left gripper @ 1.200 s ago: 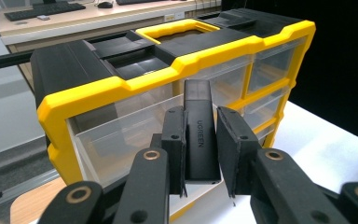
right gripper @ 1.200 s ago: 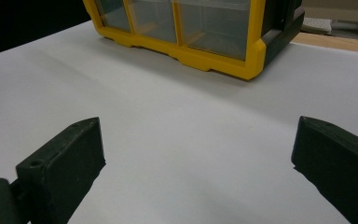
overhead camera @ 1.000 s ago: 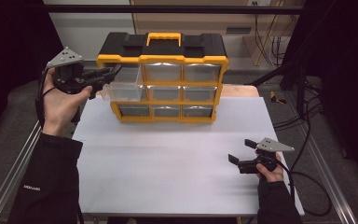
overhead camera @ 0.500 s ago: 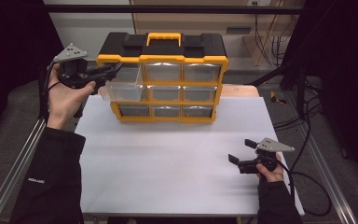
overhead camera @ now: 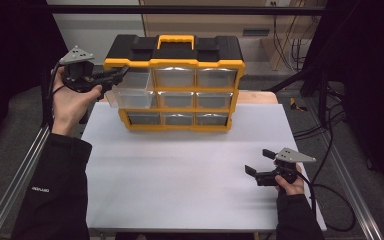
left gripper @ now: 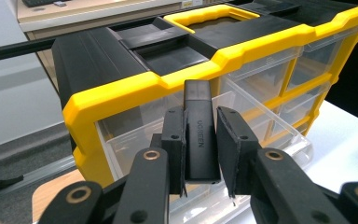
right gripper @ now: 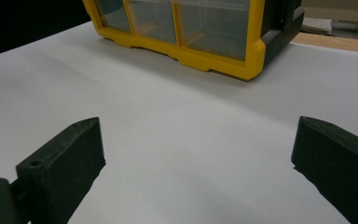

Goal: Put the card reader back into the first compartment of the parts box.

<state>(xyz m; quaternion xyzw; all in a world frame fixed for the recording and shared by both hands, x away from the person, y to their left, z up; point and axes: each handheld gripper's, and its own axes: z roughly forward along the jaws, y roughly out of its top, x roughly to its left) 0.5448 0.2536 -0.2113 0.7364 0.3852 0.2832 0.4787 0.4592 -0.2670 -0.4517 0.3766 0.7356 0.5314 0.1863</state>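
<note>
A yellow and black drawer organizer (overhead camera: 175, 65) stands at the back of the white table (overhead camera: 190, 170). Its top-left clear drawer (overhead camera: 130, 95) is pulled out. My left gripper (overhead camera: 121, 74) hovers at the organizer's top-left corner, over that drawer, and is shut on a small black block marked UGREEN (left gripper: 200, 130). The block stands upright between the pads (left gripper: 175, 140), with the open drawer (left gripper: 261, 107) just behind and below it. My right gripper (overhead camera: 257, 161) rests low near the table's front right, open with nothing between its fingers (right gripper: 70, 154).
The organizer's other clear drawers (overhead camera: 197, 97) are pushed in. Its bottom row and yellow corner (right gripper: 242, 65) lie ahead of the right gripper. Metal rails (overhead camera: 15, 185) run along the table's sides, and cables (overhead camera: 325, 130) trail at the right.
The left gripper has edged slightly up and right, toward the organizer's top corner, still holding the black block. The right gripper has not moved.
</note>
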